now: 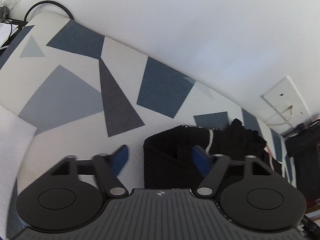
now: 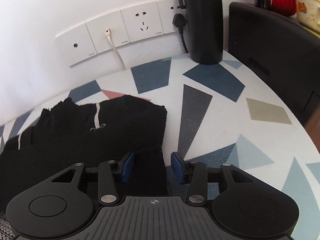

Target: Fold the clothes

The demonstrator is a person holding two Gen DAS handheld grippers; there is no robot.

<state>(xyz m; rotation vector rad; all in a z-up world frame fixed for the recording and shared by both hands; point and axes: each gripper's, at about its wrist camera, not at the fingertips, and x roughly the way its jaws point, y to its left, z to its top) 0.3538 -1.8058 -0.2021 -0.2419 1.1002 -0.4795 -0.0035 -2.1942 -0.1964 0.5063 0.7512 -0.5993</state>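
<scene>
Left wrist view: black garment (image 1: 166, 158) lies at lower centre-right of frame on patterned table (image 1: 124, 46) (white w/ blue and grey shapes). Its near-left corner sits between the blue pads of the left gripper (image 1: 160, 156). Pads stand apart; left pad is motion-blurred, right pad is against or just beside the fabric, contact cannot be confirmed. No grip visible. Garment runs from lower centre toward right edge of frame; a thin white stripe (image 1: 209, 142) crosses it near its far end. White wall (image 1: 200, 20) fills upper frame; socket plate (image 1: 284, 100) at right.

Right wrist view: same garment (image 2: 84, 132), folded, occupies lower-left quadrant. Long axis runs approx. left-right across frame, slightly rising to the right; straight right edge runs top-to-bottom at frame centre. Ragged edge points to upper left. Pale stripe (image 2: 97, 116) on top face runs toward the wall. Right gripper (image 2: 152, 167) straddles the garment's lower-right corner: jaws parted, left pad over fabric, right pad over bare table (image 2: 250, 84), a gap at each side. Not clamped. Black cylinder (image 2: 204, 22) stands upright at upper centre-right, beside socket strip (image 2: 120, 36).
</scene>
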